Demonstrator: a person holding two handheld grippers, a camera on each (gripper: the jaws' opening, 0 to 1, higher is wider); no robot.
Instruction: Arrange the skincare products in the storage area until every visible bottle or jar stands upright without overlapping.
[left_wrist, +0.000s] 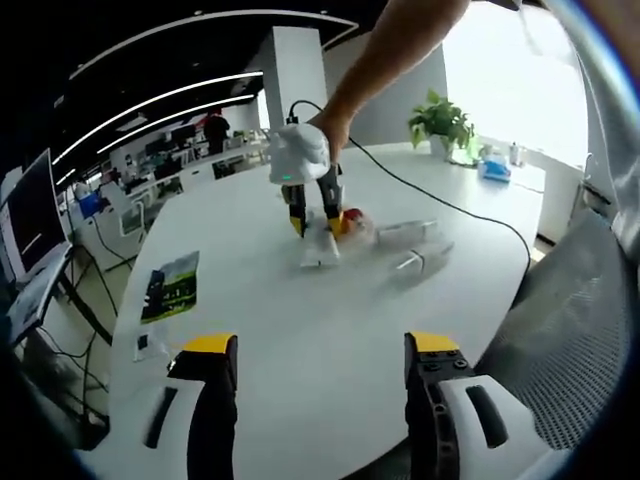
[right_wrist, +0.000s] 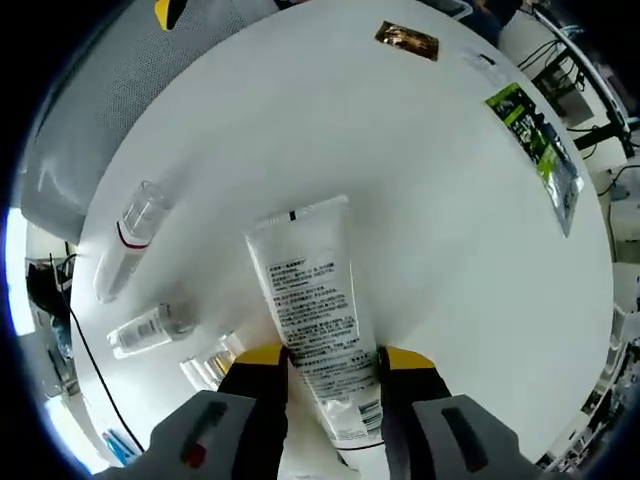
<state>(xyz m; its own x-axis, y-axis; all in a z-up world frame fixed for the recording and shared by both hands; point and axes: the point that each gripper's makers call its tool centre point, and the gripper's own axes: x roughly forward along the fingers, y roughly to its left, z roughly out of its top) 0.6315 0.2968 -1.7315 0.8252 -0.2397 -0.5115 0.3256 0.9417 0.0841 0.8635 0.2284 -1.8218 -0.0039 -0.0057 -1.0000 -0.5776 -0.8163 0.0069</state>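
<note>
A white round table (left_wrist: 300, 330) is seen in both views. In the left gripper view, the left gripper (left_wrist: 322, 350) is held above the near table edge with its jaws apart and nothing between them; farther across the table, the right gripper (left_wrist: 314, 224) is seen pointed down at the surface, gripped by a person's hand (left_wrist: 332, 128), with a white tube (left_wrist: 318, 245) between its jaws. Beside it, clear bottles (left_wrist: 415, 245) are seen lying on their sides, and a red-capped item (left_wrist: 352, 218) is partly hidden. A green leaflet (left_wrist: 170, 285) is laid flat near the left edge, and a potted plant (left_wrist: 440, 122) is set at the far side. In the right gripper view, the detail is supplied: the right gripper (right_wrist: 330, 365) is clamped on the white tube (right_wrist: 312, 310), whose printed back faces the camera as it lies flat. A clear bottle with a red band (right_wrist: 128, 240) and a smaller clear bottle (right_wrist: 150, 328) are seen lying on their sides to the left, well apart from the tube.
</note>
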